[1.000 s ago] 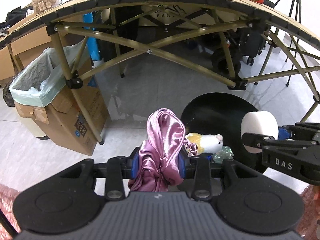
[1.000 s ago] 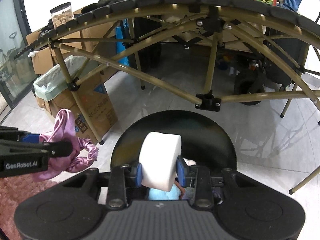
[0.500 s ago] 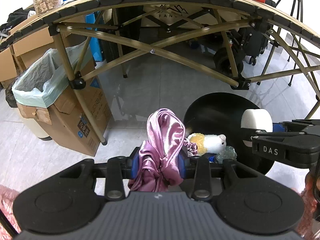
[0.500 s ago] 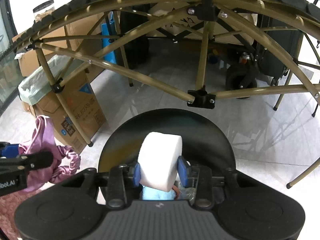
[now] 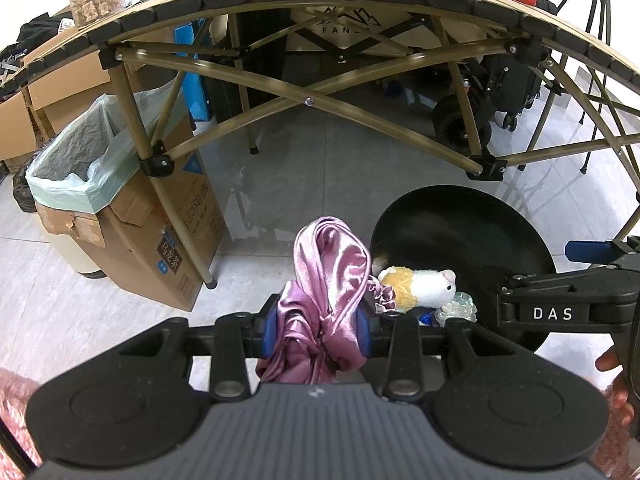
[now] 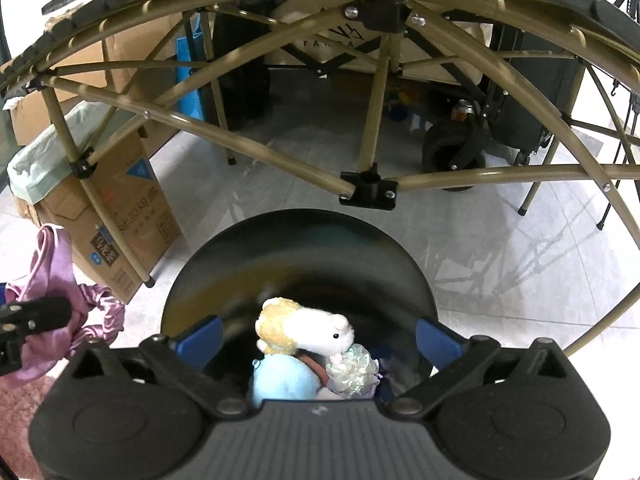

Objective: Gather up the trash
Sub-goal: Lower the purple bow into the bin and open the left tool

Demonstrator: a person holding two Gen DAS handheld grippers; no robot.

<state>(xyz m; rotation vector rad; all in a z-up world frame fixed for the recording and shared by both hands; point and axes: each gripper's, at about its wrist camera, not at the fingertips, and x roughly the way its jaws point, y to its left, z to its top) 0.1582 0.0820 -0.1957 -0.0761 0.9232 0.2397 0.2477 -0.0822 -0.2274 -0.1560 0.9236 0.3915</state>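
Note:
My left gripper (image 5: 318,330) is shut on a shiny purple satin cloth (image 5: 326,276), held above the floor left of a round black bin (image 5: 468,236). The cloth also shows in the right wrist view (image 6: 52,280). My right gripper (image 6: 318,334) is open and empty over the black bin (image 6: 300,256). Inside the bin lie a white-and-yellow plush toy (image 6: 308,328), a light blue soft item (image 6: 282,378) and an iridescent crumpled piece (image 6: 352,368). The white roll is out of sight.
A cardboard box lined with a pale green bag (image 5: 80,160) stands at the left on the tiled floor. A folding table's tan frame (image 5: 304,100) arches overhead. A wheeled cart (image 5: 460,124) and tripod legs (image 5: 592,12) stand behind. Pink rug at lower left (image 6: 16,408).
My right gripper has opened and the white roll it held is gone from its jaws. The right gripper moved closer over the bin. My left gripper still holds the purple cloth.

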